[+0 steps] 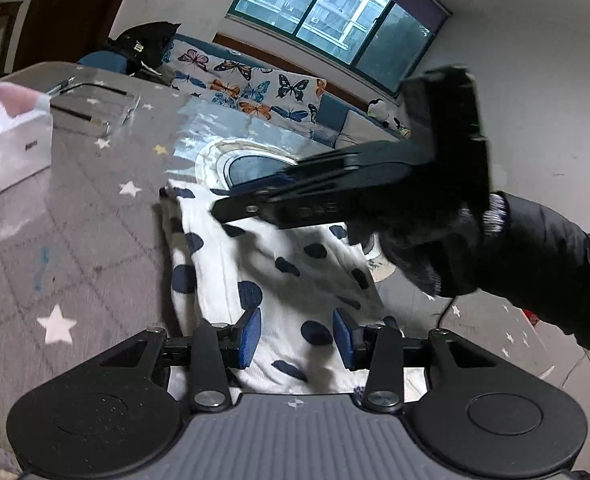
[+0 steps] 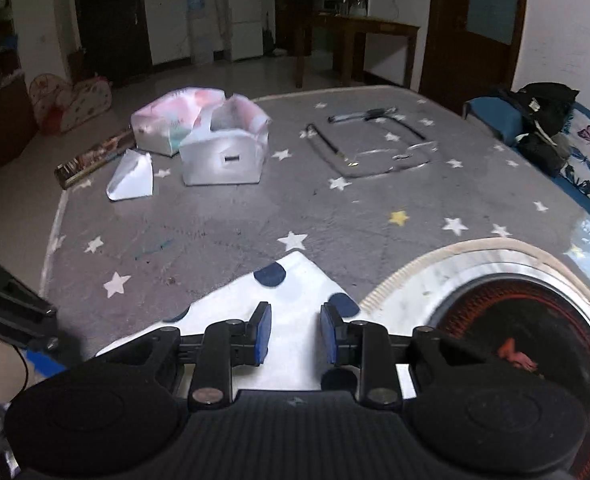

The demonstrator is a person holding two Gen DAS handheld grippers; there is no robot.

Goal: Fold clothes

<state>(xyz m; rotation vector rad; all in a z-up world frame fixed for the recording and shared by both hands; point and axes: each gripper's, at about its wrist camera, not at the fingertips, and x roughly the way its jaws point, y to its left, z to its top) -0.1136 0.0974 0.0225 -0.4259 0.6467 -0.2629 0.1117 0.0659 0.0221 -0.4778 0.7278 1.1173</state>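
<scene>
A white garment with dark blue dots [image 1: 279, 280] lies folded on the grey star-patterned table. My left gripper [image 1: 297, 336] is open just above its near end, blue pads on either side of the cloth. The right gripper shows in the left wrist view [image 1: 251, 210], held by a black-gloved hand, reaching over the garment's far end. In the right wrist view my right gripper [image 2: 295, 334] is open over a corner of the same garment [image 2: 279, 300]. Neither gripper holds the cloth.
A round heater under a shiny cover [image 2: 523, 320] sits right of the garment. White tissue packs [image 2: 223, 152] and a clear frame [image 2: 375, 140] lie at the table's far side. A butterfly-print sofa [image 1: 247, 84] stands beyond the table edge.
</scene>
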